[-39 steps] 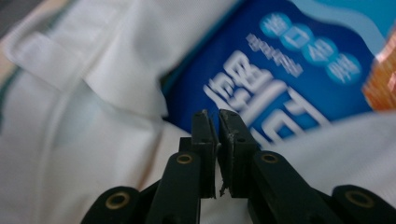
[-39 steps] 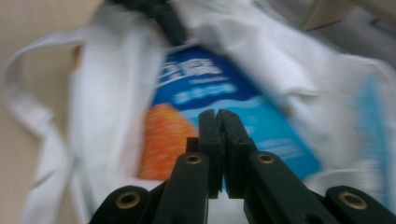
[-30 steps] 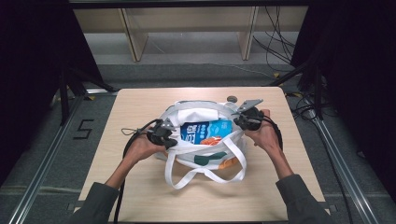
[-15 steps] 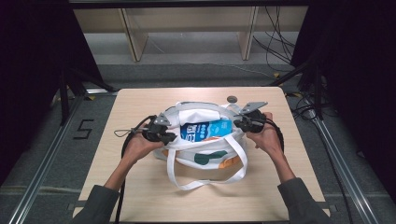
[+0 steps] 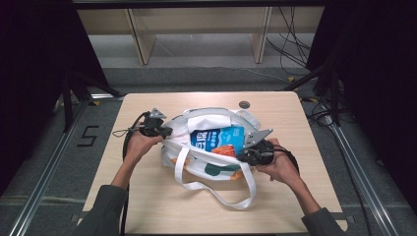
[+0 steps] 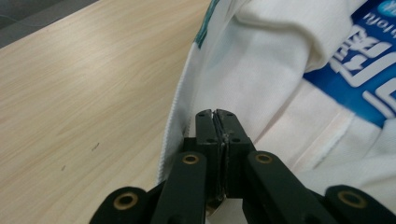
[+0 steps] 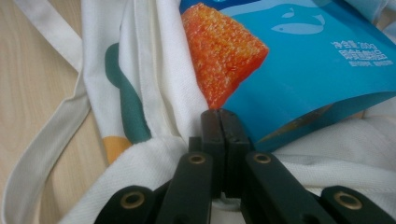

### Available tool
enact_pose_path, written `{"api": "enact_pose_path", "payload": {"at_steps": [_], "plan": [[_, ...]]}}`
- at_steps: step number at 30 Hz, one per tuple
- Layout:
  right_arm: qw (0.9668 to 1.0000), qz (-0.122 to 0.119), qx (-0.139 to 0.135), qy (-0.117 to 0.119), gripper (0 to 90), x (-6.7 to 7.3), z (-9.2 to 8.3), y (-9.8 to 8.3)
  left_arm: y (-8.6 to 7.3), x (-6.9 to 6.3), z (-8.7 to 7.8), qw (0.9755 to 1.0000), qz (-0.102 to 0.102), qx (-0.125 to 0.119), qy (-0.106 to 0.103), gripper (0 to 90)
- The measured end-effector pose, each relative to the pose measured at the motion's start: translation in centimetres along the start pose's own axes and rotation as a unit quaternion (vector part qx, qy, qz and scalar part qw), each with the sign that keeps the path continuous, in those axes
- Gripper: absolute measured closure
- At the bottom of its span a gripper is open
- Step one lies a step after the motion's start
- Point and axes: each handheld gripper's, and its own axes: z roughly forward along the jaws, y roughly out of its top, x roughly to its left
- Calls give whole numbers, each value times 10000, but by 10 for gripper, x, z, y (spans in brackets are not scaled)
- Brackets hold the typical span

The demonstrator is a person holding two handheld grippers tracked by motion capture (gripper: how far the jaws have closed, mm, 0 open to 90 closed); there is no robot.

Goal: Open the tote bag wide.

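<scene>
Tongs on the left (image 5: 165, 132) pinch the left rim of a white tote bag (image 5: 211, 162), their jaws pressed together on the cloth edge, as the left gripper view (image 6: 217, 116) shows close up with white fabric caught between them. The bag lies in the middle of the wooden surface (image 5: 147, 206), its long axis running left to right, mouth held wide and facing up, two white straps (image 5: 216, 189) looping toward the person. Inside, a blue packet (image 5: 217, 138) lies flat with an orange packet (image 5: 225, 150) just at its near edge. The high view alone gives the whole layout, both hands, and a small round disc (image 5: 244, 104) on the surface beyond the bag. Tongs on the right (image 5: 243, 156) are likewise pressed shut on the bag's near-right rim; the right gripper view (image 7: 219, 116) adds the orange packet's grainy texture (image 7: 219, 51), a fish outline on the blue packet (image 7: 308, 51), and a green-and-yellow print on the bag's outer side (image 7: 126, 107).
</scene>
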Motion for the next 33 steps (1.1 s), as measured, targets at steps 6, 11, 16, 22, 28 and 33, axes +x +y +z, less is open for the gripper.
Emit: {"api": "enact_pose_path", "payload": {"at_steps": [6,11,16,22,28,33], "plan": [[9988,77,-440,-220,900,-3,-14,6,5,-1,-12,9989,-168,-326,-300,860],[9950,188,-899,-394,868,-9,-26,7,7,-9,-25,9971,-151,-628,-404,845],[9927,275,-1059,-515,817,-10,-31,6,5,-15,-36,9942,-244,-906,-535,820],[9889,469,-1250,-646,772,-13,-40,5,2,-17,-46,9907,-396,-1110,-682,773],[9886,500,-1239,-693,743,-15,-39,4,0,-19,-46,9887,-457,-1210,-754,738],[9881,498,-1256,-740,697,-15,-39,3,-4,-22,-49,9872,-449,-1292,-826,686]]}}
